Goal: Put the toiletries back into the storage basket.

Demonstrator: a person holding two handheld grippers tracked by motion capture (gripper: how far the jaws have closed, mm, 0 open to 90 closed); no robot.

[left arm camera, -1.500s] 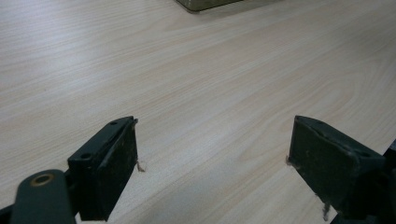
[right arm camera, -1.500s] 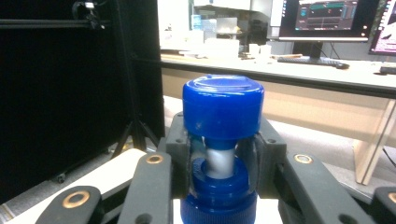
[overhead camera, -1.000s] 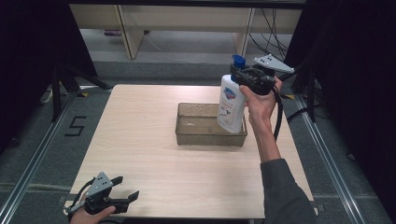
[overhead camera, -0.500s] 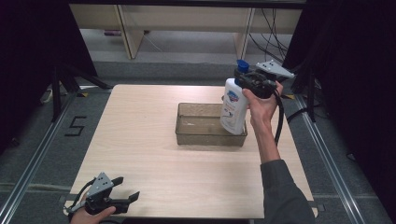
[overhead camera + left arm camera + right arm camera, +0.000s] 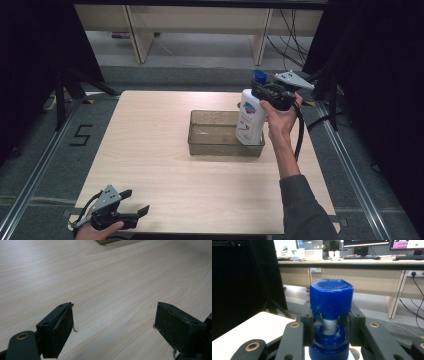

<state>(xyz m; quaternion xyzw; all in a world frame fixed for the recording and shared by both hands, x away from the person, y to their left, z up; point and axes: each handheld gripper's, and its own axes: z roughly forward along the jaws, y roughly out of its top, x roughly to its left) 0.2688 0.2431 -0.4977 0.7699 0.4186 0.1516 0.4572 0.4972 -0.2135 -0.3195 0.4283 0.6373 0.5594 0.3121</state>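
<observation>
While clamped at neck, bottle point(image 5: 250, 117) in hand-held gripper point(image 5: 266, 93)

Lab/office: desks point(image 5: 352, 263) w/ monitors point(image 5: 364, 243), black-curtained rig, numbered floor tape point(image 5: 80, 135).

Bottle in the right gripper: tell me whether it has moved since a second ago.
Yes. The bottle has come down toward the clear bin, its base now low inside the bin's right end, with the right gripper clamped at its neck.
</observation>
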